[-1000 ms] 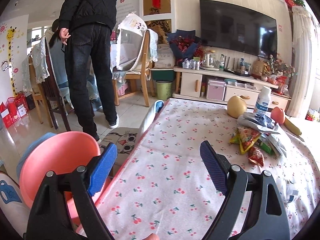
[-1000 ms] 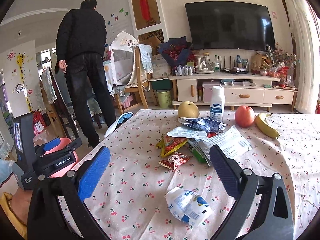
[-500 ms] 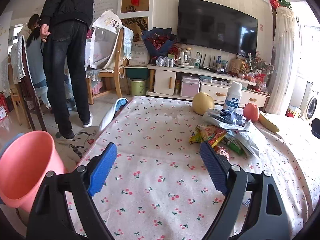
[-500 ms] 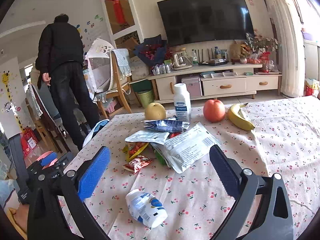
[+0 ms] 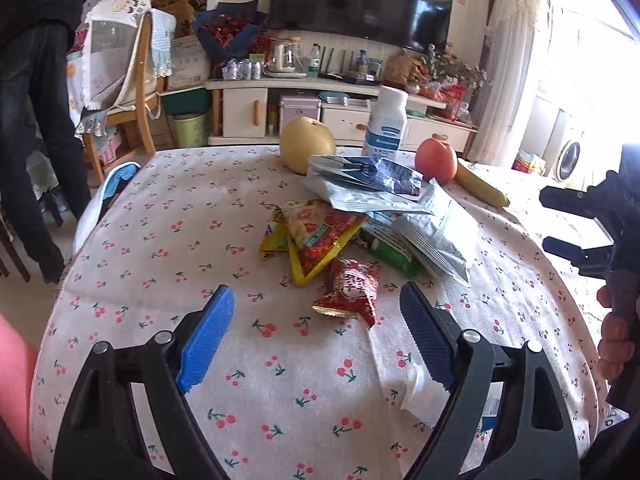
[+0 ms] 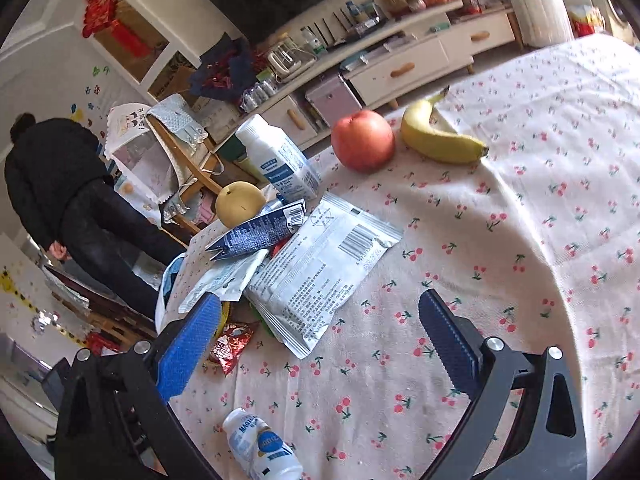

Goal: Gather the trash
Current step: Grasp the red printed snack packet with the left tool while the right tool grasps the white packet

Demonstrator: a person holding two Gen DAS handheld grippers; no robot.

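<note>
A pile of snack wrappers lies mid-table: a small red packet (image 5: 350, 286), a red and yellow bag (image 5: 316, 236), a large white pouch (image 6: 320, 272) and a dark blue foil wrapper (image 6: 256, 234). A crumpled white and blue wrapper (image 6: 260, 446) lies near the front edge. My left gripper (image 5: 316, 340) is open and empty just before the red packet. My right gripper (image 6: 320, 344) is open and empty above the white pouch's near end. It also shows in the left wrist view (image 5: 576, 224) at the right. A pink bin edge (image 5: 14, 368) shows at far left.
A pear (image 5: 306, 144), a white bottle (image 5: 386, 124), an apple (image 6: 362, 140) and a banana (image 6: 438, 140) stand behind the pile on the cherry-print tablecloth (image 5: 168, 240). A person in black (image 6: 68, 196) stands left, beside wooden chairs (image 5: 128, 92).
Both grippers have moved forward over the table towards the wrapper pile. The right one has tilted and come closer to the white pouch. The pink bin slid out to the left view's edge.
</note>
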